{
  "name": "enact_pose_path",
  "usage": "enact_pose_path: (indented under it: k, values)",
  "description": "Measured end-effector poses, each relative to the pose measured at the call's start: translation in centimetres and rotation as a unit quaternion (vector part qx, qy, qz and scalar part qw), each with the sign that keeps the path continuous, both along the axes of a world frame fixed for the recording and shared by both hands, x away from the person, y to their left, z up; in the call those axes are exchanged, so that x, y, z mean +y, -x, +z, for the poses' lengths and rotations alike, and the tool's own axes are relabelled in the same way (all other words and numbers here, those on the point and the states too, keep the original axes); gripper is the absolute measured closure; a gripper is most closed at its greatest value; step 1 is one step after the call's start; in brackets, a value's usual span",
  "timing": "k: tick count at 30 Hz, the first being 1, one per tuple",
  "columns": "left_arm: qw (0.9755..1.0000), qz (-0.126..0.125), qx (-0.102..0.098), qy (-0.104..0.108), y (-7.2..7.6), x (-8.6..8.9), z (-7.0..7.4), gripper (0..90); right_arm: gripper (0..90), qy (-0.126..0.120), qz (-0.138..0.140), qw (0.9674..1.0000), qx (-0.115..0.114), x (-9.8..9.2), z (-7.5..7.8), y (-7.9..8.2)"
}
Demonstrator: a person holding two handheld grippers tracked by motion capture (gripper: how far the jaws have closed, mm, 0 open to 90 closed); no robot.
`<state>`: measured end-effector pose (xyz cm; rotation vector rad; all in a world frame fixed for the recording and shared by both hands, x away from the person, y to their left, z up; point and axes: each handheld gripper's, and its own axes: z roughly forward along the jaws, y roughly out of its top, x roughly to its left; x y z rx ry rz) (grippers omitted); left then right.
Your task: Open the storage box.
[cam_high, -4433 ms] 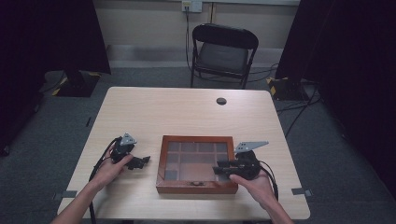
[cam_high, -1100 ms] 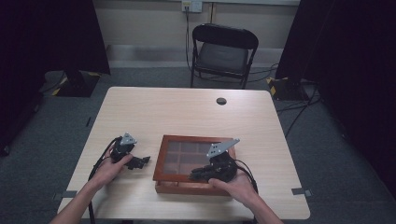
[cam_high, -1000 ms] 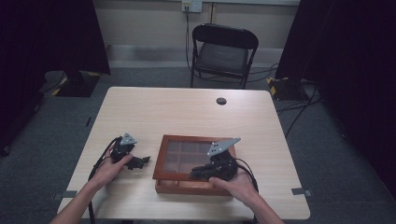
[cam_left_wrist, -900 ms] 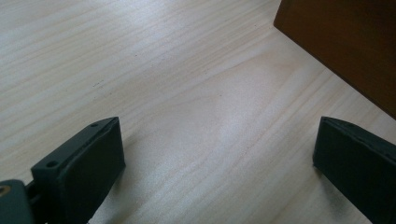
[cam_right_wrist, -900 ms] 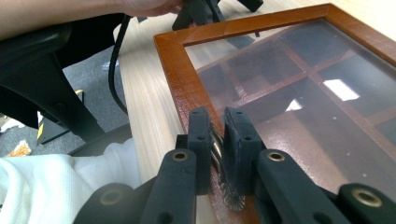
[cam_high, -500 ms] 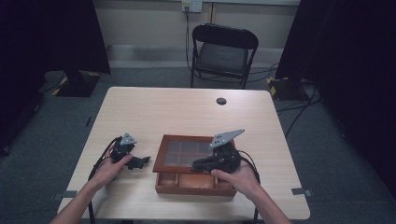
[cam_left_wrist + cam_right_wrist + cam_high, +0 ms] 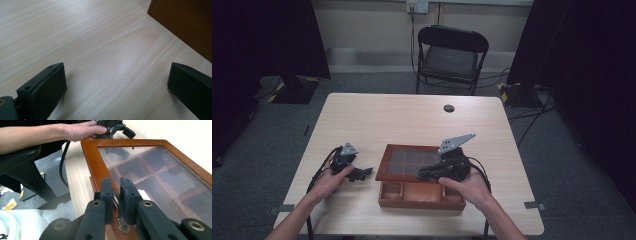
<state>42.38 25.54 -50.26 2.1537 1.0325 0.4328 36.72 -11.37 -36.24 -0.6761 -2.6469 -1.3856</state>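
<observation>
A brown wooden box (image 7: 419, 199) with small compartments stands near the table's front edge. Its glass-paned lid (image 7: 404, 162) is tilted up at the front, so the front row of compartments shows. My right gripper (image 7: 426, 173) is shut on the lid's front edge. In the right gripper view its pads (image 7: 126, 195) pinch the wooden frame (image 7: 96, 167) at a small metal clasp (image 7: 123, 228). My left gripper (image 7: 363, 173) rests on the table left of the box, open and holding nothing (image 7: 117, 85), with the box's side wall (image 7: 185, 22) just ahead.
A small dark round object (image 7: 449, 108) lies near the table's far edge. A black folding chair (image 7: 451, 52) stands beyond the table. The person's other hand (image 7: 82, 130) holds the left gripper past the lid's far corner.
My right gripper came from the box's right side to its front edge, closed on the lid and raised it a little. The left gripper stayed put.
</observation>
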Motion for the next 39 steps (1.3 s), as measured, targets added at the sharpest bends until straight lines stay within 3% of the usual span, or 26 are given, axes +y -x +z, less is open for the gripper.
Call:
enact_pose_path:
  k: [39]
  values:
    - [1.0000,0.002,-0.001,0.002,0.0,0.0,0.0,1.3,81.8,-0.009,-0.022,0.9997,-0.012,-0.2,2.7,-1.5]
